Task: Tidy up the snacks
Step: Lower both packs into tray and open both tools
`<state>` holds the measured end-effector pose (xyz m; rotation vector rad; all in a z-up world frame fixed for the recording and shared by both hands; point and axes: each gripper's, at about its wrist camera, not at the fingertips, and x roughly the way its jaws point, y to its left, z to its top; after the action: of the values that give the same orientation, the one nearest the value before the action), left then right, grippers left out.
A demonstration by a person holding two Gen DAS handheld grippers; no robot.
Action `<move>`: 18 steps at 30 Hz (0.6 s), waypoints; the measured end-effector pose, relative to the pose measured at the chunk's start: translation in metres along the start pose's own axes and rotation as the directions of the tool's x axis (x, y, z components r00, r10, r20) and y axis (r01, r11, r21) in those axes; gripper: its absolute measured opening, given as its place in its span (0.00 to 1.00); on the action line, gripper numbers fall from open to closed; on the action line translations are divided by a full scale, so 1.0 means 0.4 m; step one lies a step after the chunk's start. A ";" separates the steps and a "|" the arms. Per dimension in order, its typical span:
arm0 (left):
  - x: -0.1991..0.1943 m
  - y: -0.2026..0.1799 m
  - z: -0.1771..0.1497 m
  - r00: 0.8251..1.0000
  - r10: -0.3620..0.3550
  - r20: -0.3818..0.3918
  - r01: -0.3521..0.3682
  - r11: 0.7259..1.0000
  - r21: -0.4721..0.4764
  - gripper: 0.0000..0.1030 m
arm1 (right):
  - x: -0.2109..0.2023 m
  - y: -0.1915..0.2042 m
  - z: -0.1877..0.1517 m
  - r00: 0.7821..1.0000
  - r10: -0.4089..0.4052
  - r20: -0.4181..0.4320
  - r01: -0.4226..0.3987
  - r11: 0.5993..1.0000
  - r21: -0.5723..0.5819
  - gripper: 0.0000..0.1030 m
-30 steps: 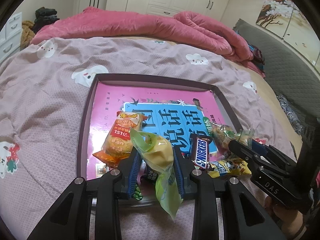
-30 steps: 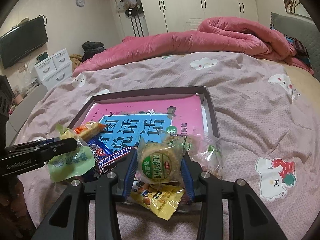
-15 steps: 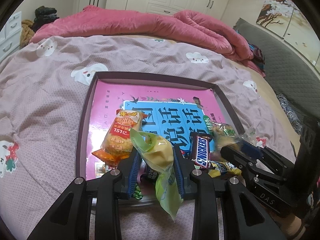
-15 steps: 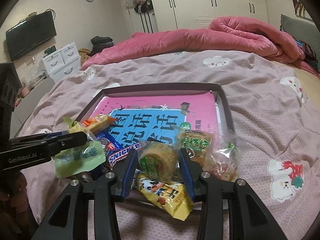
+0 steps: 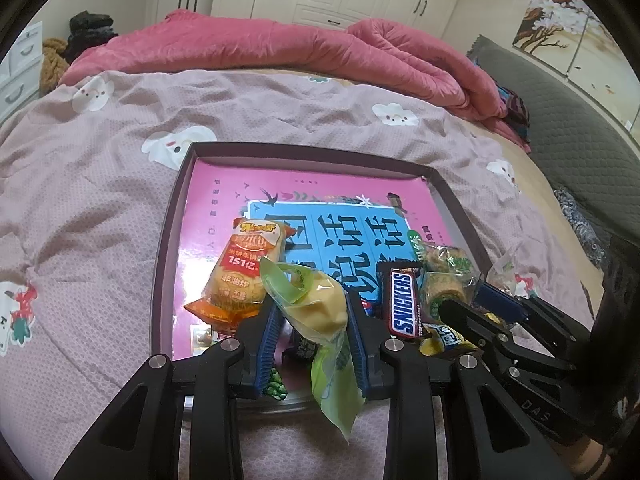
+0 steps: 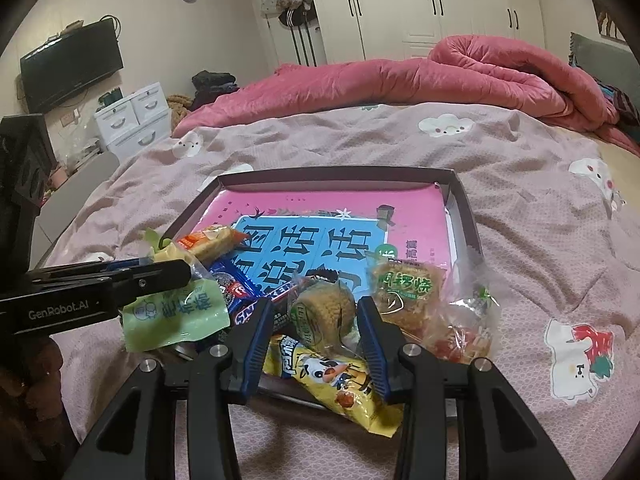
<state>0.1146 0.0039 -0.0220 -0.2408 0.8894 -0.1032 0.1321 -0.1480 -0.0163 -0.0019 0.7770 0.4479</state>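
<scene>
A shallow dark tray (image 5: 168,248) with a pink and blue book in it lies on the bed; it also shows in the right wrist view (image 6: 466,216). My left gripper (image 5: 314,312) is shut on a green-and-yellow snack packet (image 5: 316,300) over the tray's near edge. Beside it lie an orange rice-cracker pack (image 5: 244,272) and a Snickers bar (image 5: 402,300). My right gripper (image 6: 318,316) is open around a round biscuit in clear wrap (image 6: 324,308), its pads apart from it. A yellow snack bag (image 6: 336,380) lies under it, a square green-label biscuit (image 6: 404,288) to the right.
The pink-grey bedsheet (image 5: 80,200) surrounds the tray. A rumpled pink duvet (image 6: 440,76) lies at the far end. White drawers (image 6: 132,120) and a TV (image 6: 72,64) stand on the left, wardrobes behind. A clear packet (image 6: 464,320) lies at the tray's right edge.
My right gripper lowered the round biscuit onto the snack pile and opened, letting it go. My left gripper kept its hold on the green-and-yellow packet and barely moved.
</scene>
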 end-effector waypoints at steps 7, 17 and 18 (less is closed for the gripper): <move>0.005 0.002 0.008 1.000 0.008 0.004 -0.008 1.000 0.001 0.32 | -0.019 0.000 -0.001 1.000 -0.006 0.018 0.006 1.000 0.003 0.45; 0.005 0.004 0.009 1.000 0.006 -0.002 -0.006 1.000 -0.005 0.33 | -0.032 -0.009 -0.007 1.000 -0.015 0.019 0.014 0.999 0.029 0.47; 0.004 0.004 0.009 1.000 0.003 -0.002 -0.003 1.000 -0.005 0.33 | -0.033 -0.009 -0.007 1.000 -0.018 0.022 0.018 0.999 0.030 0.48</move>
<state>0.1185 0.0058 -0.0215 -0.2440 0.8925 -0.0981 0.1233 -0.1569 -0.0098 0.0239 0.7616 0.4184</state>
